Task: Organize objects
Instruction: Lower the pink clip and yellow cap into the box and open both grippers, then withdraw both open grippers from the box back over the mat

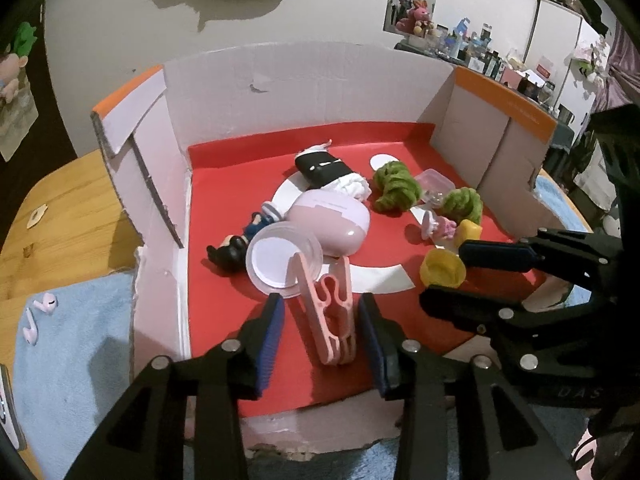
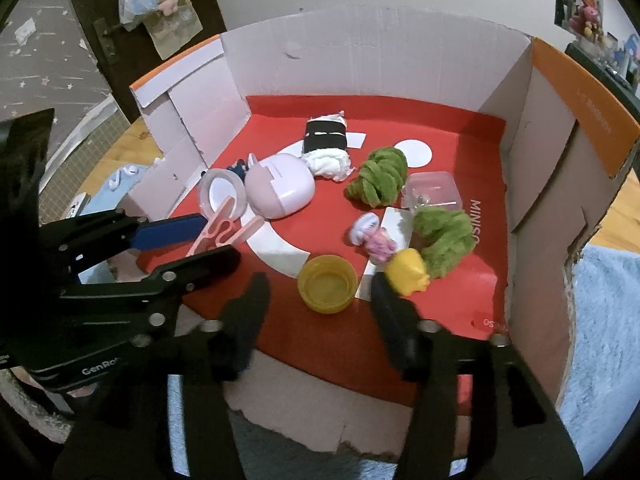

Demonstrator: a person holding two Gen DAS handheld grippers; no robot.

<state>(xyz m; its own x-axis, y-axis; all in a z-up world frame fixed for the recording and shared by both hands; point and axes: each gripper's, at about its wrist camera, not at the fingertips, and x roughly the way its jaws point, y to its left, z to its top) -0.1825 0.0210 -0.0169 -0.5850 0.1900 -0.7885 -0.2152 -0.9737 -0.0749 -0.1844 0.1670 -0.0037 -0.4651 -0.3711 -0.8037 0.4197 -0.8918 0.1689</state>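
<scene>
A cardboard box (image 1: 304, 80) with a red floor holds the objects. A pink plastic clip (image 1: 340, 336) lies on the floor near the front edge. My left gripper (image 1: 322, 312) straddles it, open, with a gap on each side. In the right wrist view the clip (image 2: 224, 228) shows between the left gripper's fingers (image 2: 172, 230). A yellow cap (image 2: 327, 283) sits open side up between the jaws of my right gripper (image 2: 320, 292), which is open and not touching it. A yellow toy (image 2: 408, 274) rests beside the right fingertip. From the left wrist view, the cap (image 1: 442, 267) sits between the right gripper's fingers (image 1: 492, 256).
Further in lie a pink earbud case (image 1: 332, 224), a clear round lid (image 1: 284, 260), a black-and-white cloth roll (image 1: 324, 170), two green scrunchies (image 1: 396, 186), a clear small box (image 1: 432, 184), a dark figurine (image 1: 236, 244) and a small pink toy (image 2: 378, 242). Two earbuds (image 1: 38, 316) lie on a blue towel outside.
</scene>
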